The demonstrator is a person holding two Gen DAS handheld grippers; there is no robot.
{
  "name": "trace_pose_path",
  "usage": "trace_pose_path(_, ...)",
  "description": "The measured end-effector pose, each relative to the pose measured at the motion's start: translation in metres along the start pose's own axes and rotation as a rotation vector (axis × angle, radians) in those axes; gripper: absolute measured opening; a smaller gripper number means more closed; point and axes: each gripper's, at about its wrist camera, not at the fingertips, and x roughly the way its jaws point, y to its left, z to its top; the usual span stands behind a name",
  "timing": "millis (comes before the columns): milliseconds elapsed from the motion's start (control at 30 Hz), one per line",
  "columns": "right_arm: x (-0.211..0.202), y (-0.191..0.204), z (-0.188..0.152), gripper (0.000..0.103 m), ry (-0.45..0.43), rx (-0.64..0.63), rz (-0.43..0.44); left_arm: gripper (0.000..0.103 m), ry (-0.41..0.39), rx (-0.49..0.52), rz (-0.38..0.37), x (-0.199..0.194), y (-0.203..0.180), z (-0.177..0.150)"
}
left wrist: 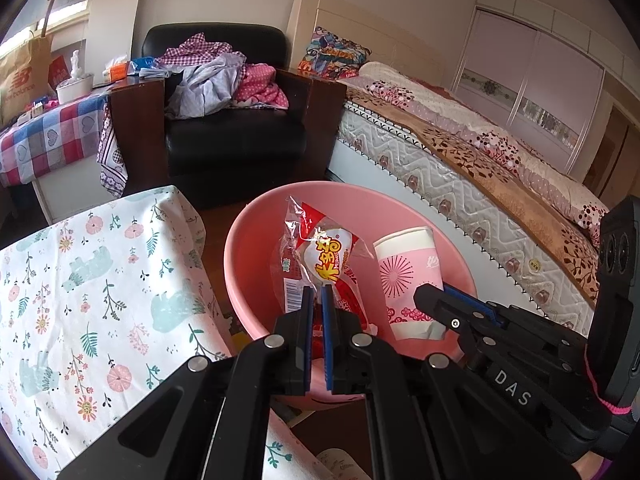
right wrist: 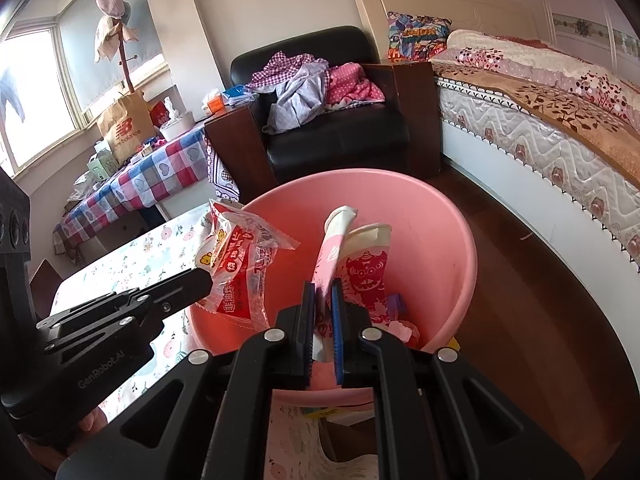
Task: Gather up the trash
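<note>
1. Left wrist view: the left gripper (left wrist: 318, 300) is clamped on a red-and-clear snack wrapper (left wrist: 320, 256), holding it over the pink basin (left wrist: 248, 240). Beside it, to the right, the right gripper (left wrist: 434, 294) pinches a pink paper cup (left wrist: 408, 276), also over the basin. A table with a floral cloth (left wrist: 100, 280) lies left of the basin; a black armchair (left wrist: 236, 136) piled with clothes and a bed (left wrist: 460, 152) stand behind.

2. Right wrist view: the right gripper (right wrist: 323, 300) is closed on the crushed cup (right wrist: 360, 264), squeezing its wall flat. At left, the left gripper (right wrist: 200, 282) holds the wrapper (right wrist: 240, 264) at the basin's (right wrist: 440, 248) near rim. Small scraps (right wrist: 398, 316) lie in the basin's bottom.
</note>
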Motion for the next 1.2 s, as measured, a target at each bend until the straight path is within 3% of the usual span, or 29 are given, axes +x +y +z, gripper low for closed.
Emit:
trace_pose_path(433,0.002,-0.004,-0.003,0.008,0.01,0.012,-0.013,0.007,0.015,-0.001,-0.008,0.005,-0.002,0.0)
trace_pose_path(667,0.004,-0.002,-0.003,0.008,0.02,0.002,-0.017,0.029,0.005,-0.015,-0.006,0.002,-0.002,0.0)
trace_pose_path(1033,0.005,-0.001,-0.004,0.01,0.051,0.002,-0.025,0.038,-0.023,-0.022,0.003,-0.012,0.0,0.006)
trace_pose_path(1133,0.002,0.0,-0.005,0.033,0.049,0.004,-0.017,0.038,-0.033,-0.016,0.005,-0.017,-0.001,0.006)
trace_pose_path(1200,-0.002,0.001,-0.006,0.036,0.04,-0.003,-0.012,0.04,-0.037,-0.013,0.004,-0.022,-0.002,0.006)
